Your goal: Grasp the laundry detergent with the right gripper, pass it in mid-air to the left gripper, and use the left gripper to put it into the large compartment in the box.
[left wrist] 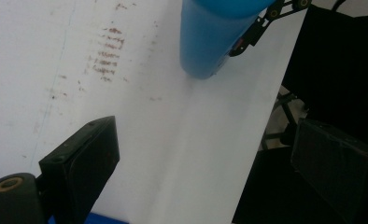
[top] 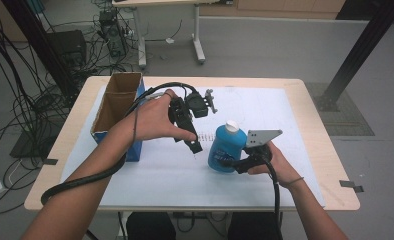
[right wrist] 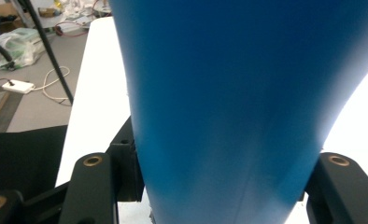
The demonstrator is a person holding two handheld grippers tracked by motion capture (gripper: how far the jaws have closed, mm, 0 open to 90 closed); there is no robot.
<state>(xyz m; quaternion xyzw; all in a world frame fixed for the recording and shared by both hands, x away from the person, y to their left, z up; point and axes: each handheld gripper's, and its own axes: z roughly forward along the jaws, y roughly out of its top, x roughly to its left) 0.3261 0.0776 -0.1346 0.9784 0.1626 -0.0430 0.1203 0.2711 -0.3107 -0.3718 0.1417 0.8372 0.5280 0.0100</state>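
A blue bottle (top: 227, 147) with a white cap stands upright on the white mat (top: 265, 105) right of the table's middle. My right gripper (top: 226, 160) is shut on its lower body, and in the right gripper view the blue bottle (right wrist: 229, 107) sits between both jaws of that gripper (right wrist: 229, 186). My left gripper (top: 199, 127) hangs above the mat just left of the bottle, apart from it. In the left gripper view my left gripper (left wrist: 210, 168) stands open with nothing between its jaws, and the bottle's base (left wrist: 210, 46) is farther off.
An open cardboard box (top: 116, 107) with blue sides stands at the table's left edge. Reddish-brown marks (top: 203, 136) stain the mat beside the bottle. Black cables trail from both grippers. Desks, cables and a black post stand on the floor beyond the table.
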